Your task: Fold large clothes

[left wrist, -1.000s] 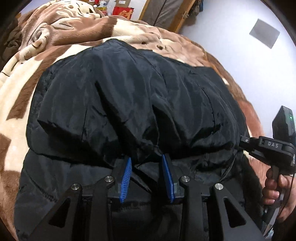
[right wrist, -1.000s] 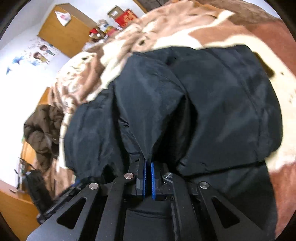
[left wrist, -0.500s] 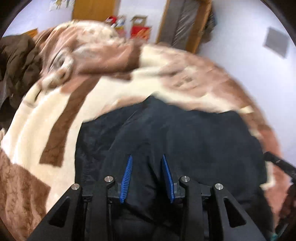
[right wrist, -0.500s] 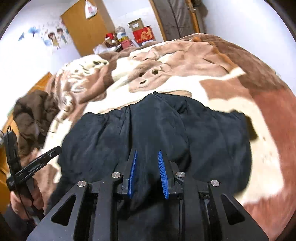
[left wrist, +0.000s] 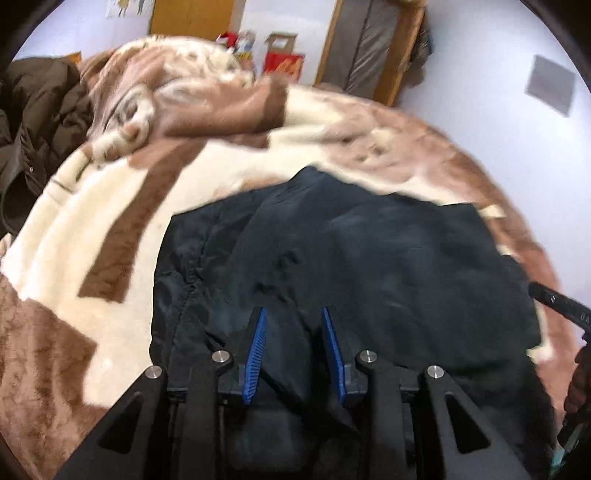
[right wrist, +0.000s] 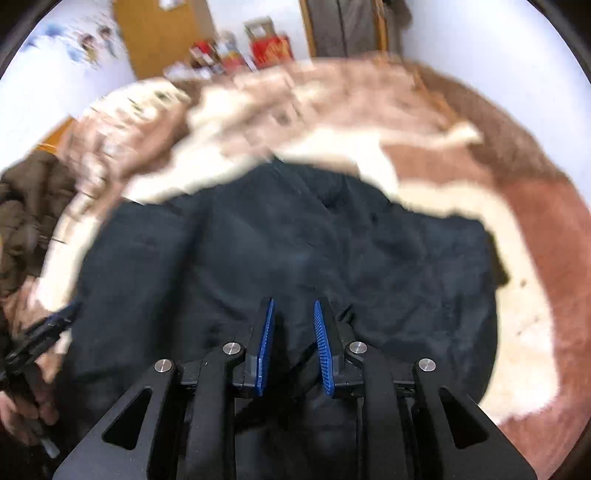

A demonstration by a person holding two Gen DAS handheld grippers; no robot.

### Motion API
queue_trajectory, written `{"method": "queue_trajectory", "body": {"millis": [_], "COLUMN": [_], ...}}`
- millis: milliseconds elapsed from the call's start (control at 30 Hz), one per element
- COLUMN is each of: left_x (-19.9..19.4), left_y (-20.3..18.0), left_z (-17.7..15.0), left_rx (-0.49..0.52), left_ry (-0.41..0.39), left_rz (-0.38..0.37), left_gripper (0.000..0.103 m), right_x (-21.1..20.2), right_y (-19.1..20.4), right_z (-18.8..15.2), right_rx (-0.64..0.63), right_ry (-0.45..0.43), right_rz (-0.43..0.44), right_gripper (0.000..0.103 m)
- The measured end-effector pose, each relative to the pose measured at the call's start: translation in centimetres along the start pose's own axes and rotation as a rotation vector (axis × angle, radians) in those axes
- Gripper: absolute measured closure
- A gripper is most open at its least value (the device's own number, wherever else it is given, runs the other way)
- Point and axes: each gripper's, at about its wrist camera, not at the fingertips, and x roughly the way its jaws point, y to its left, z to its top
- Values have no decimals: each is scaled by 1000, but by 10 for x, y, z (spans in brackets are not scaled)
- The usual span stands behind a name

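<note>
A large black jacket [left wrist: 369, 258] lies folded on a brown and cream blanket [left wrist: 92, 229]; it also shows in the right wrist view [right wrist: 295, 251]. My left gripper [left wrist: 293, 314] is open and empty, raised above the jacket's near edge. My right gripper [right wrist: 293, 306] is open and empty too, above the same near edge. The right gripper's body [left wrist: 561, 306] shows at the right edge of the left wrist view. The left gripper's body [right wrist: 40, 336] shows at the left edge of the right wrist view. Both views are blurred by motion.
A dark brown coat [left wrist: 33, 122] lies heaped at the blanket's left side, also in the right wrist view [right wrist: 26, 210]. Red boxes [left wrist: 282, 62] and a wooden door [left wrist: 192, 16] stand at the far wall. A white wall runs along the right.
My right gripper has opened and let go of the jacket fold. Both grippers have lifted up and back from the jacket, so more of the blanket shows.
</note>
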Motion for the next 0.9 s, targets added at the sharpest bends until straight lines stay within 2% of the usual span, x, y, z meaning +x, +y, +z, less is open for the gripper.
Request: {"method": "queue_trajectory", "body": {"millis": [100,167,233,300,333,400,533,733,900], "left_x": [-12,1,23,34,38,42,52,66,53], "left_y": [-19,-37,-44,-47,-47,-47,-50,-53,-59], "left_z": [-15,-30,-45,-55,-58,-60,-64,-64,-58], "left_rx": [22,79,82,89,79,49,62,48,56], "left_ry": [10,61,133,150,155,165,165,167,165], "left_rz": [-103,-110,-112,-91,-88,-97,-83,-72,-72], "left_gripper": [70,70,70,70,70,70,70,70,70], "right_x": [-16,-3,24,55,63,72,78,96,78], "right_y": [29,48,55,47,42,32,34,23,18], "right_z": [-13,-28,-43,-57,-60,-66,-70,-72,-70], "right_rx": [-47,-83,-114,-112,-98,-72,-103,-92,-80], "right_ry": [-13,41,116,200,214,217,224,207,205], "right_rz": [103,148,121,69,71,82,51,64,91], "right_gripper": [80,80,80,80,82,84,85,87,87]}}
